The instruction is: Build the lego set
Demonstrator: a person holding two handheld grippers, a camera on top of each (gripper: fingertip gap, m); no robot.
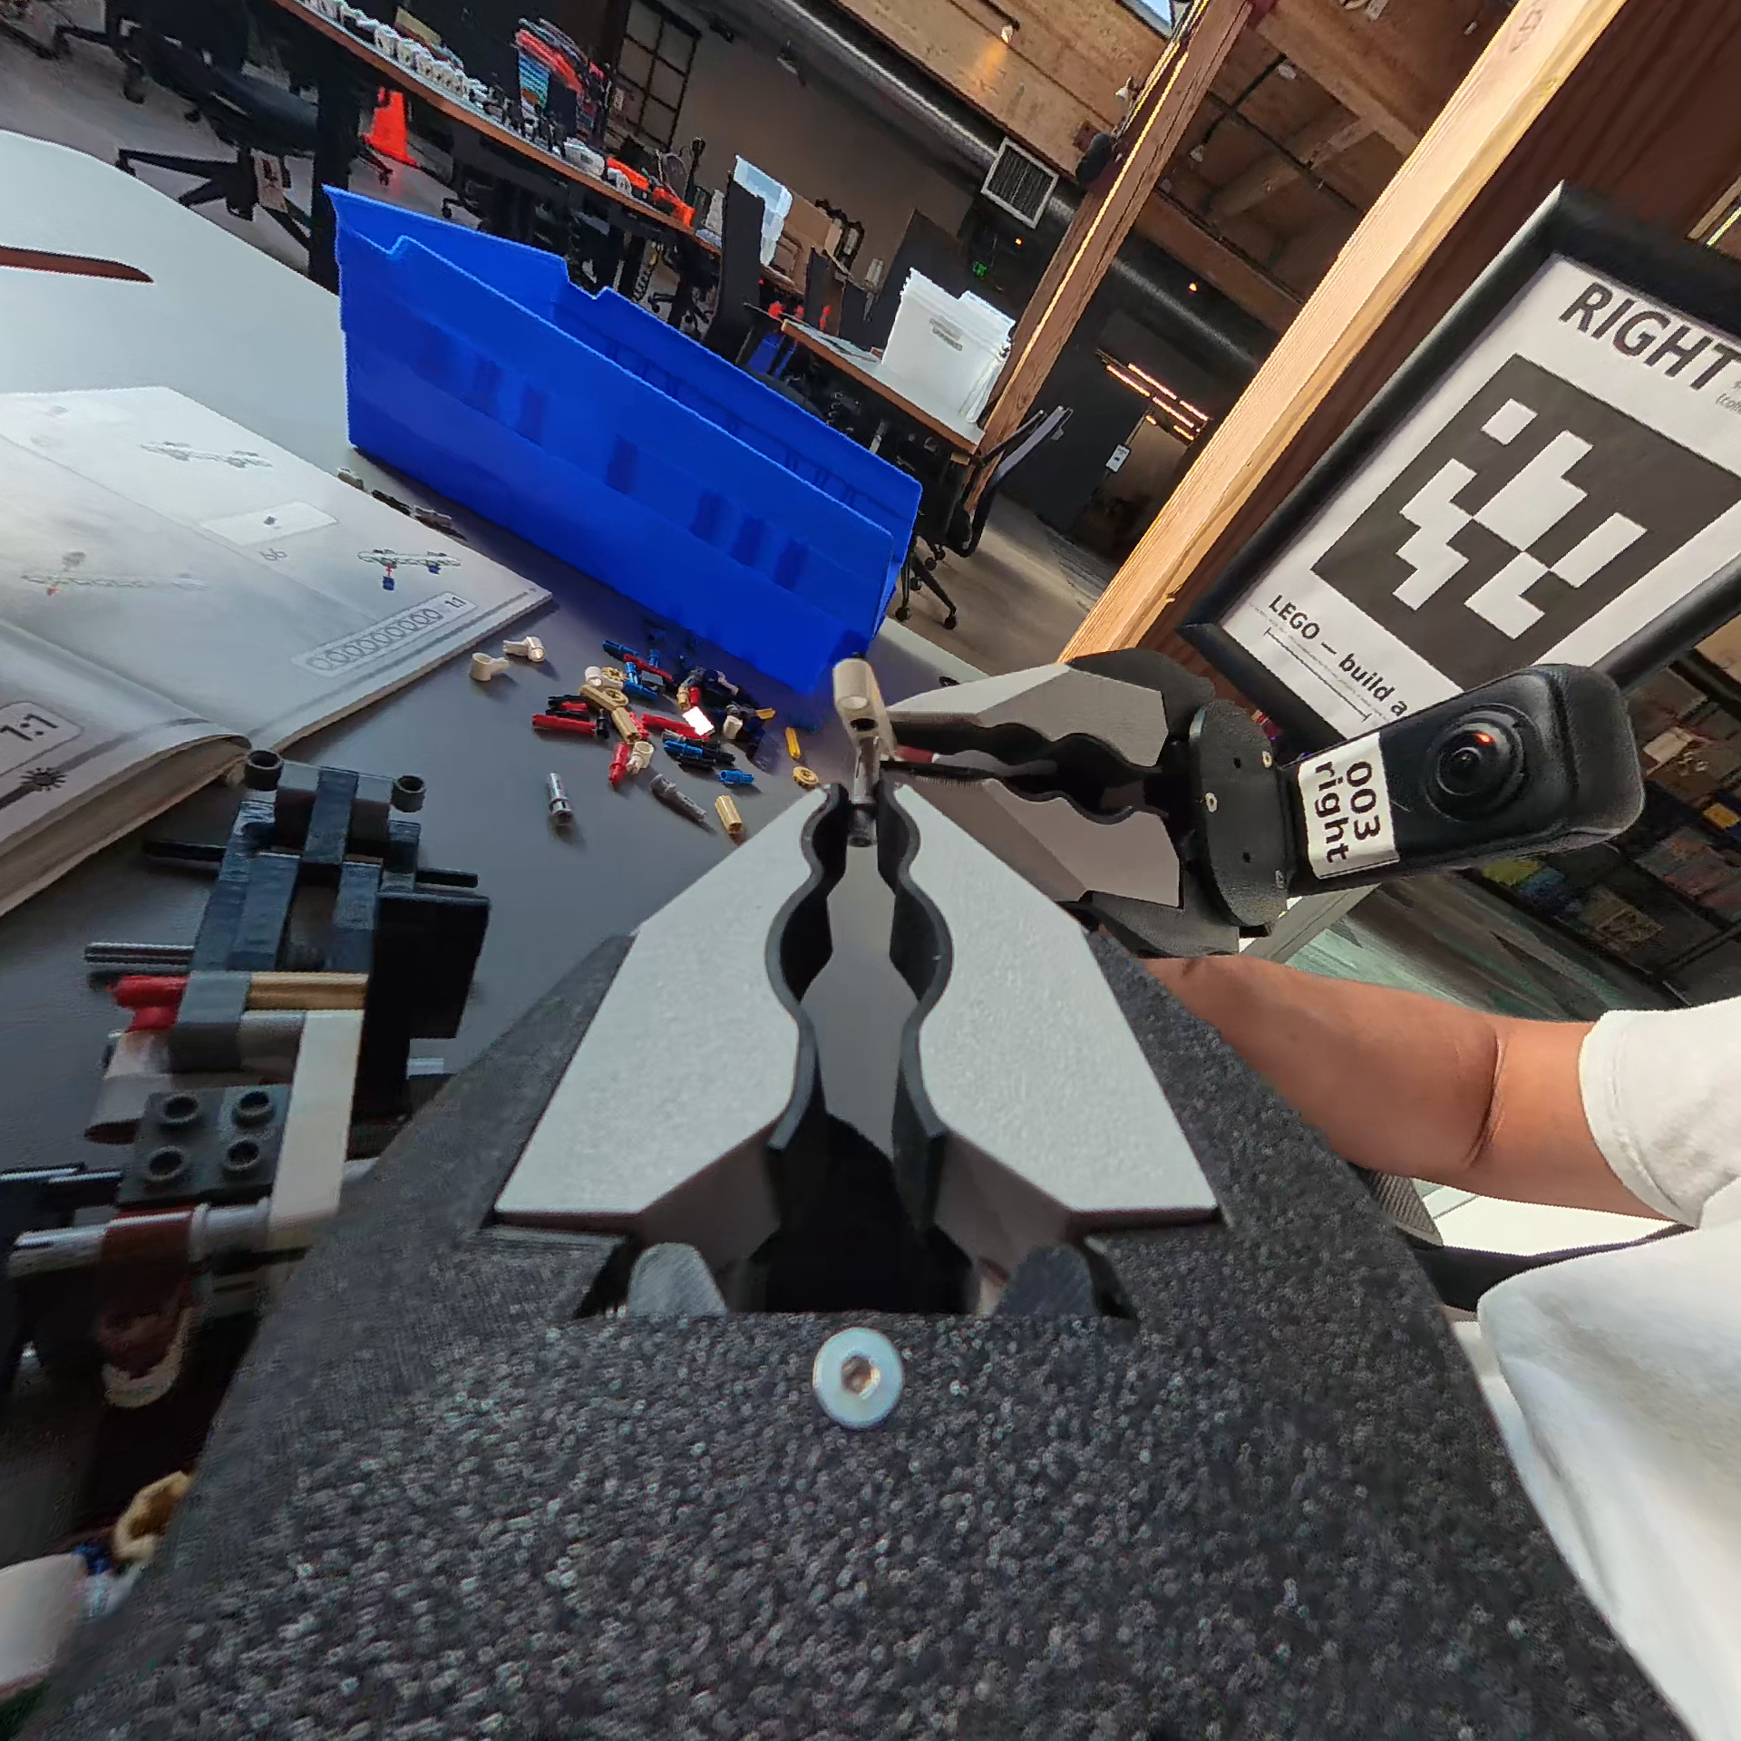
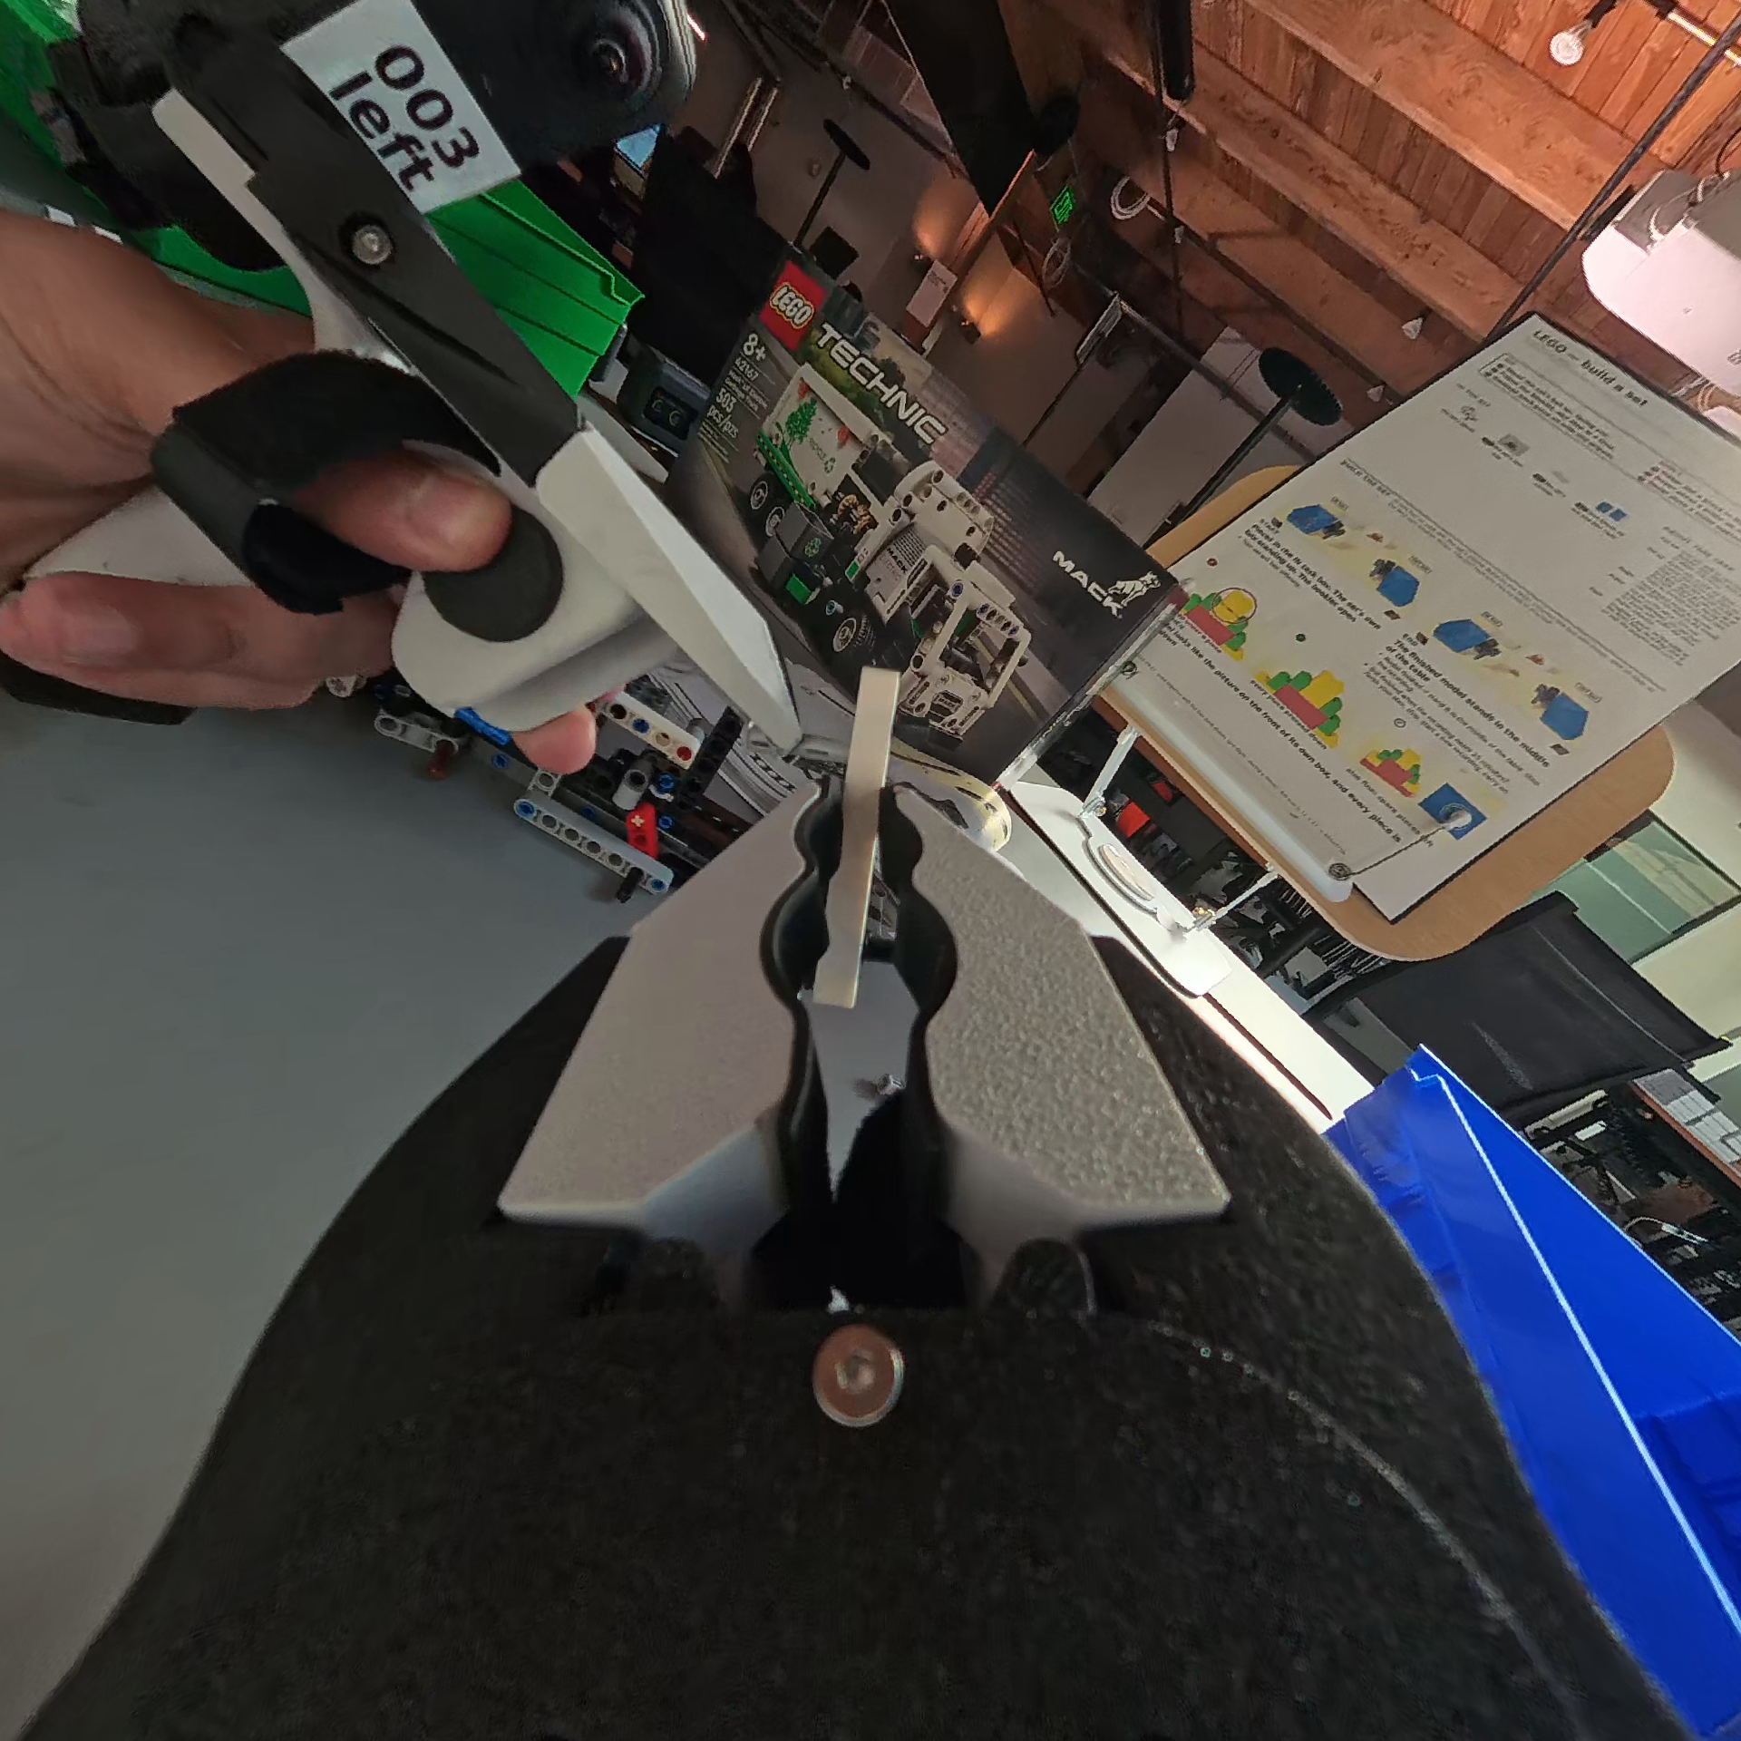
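Observation:
My left gripper [image 1: 859, 801] is shut on a small grey pin [image 1: 862, 791] with a tan connector [image 1: 857, 702] standing on top of it, held above the dark table. My right gripper [image 1: 895, 749] comes in from the right, its tips against that piece. In the right wrist view my right gripper [image 2: 853, 820] is shut on a pale flat strip piece [image 2: 862, 829] that sticks out past the tips. The left gripper [image 2: 787, 721], held by a hand, ends just left of the strip. A partly built dark model [image 1: 273, 989] stands at the left.
Loose small pieces [image 1: 659, 716] lie before a blue bin [image 1: 612, 443]. An open instruction booklet [image 1: 188, 565] lies at the left. The set's box [image 2: 895, 490], an instruction sheet on a stand [image 2: 1413, 612], a green bin [image 2: 528, 273] and beam assemblies [image 2: 603, 838] are behind. Left and right tips are no more than a few centimetres apart.

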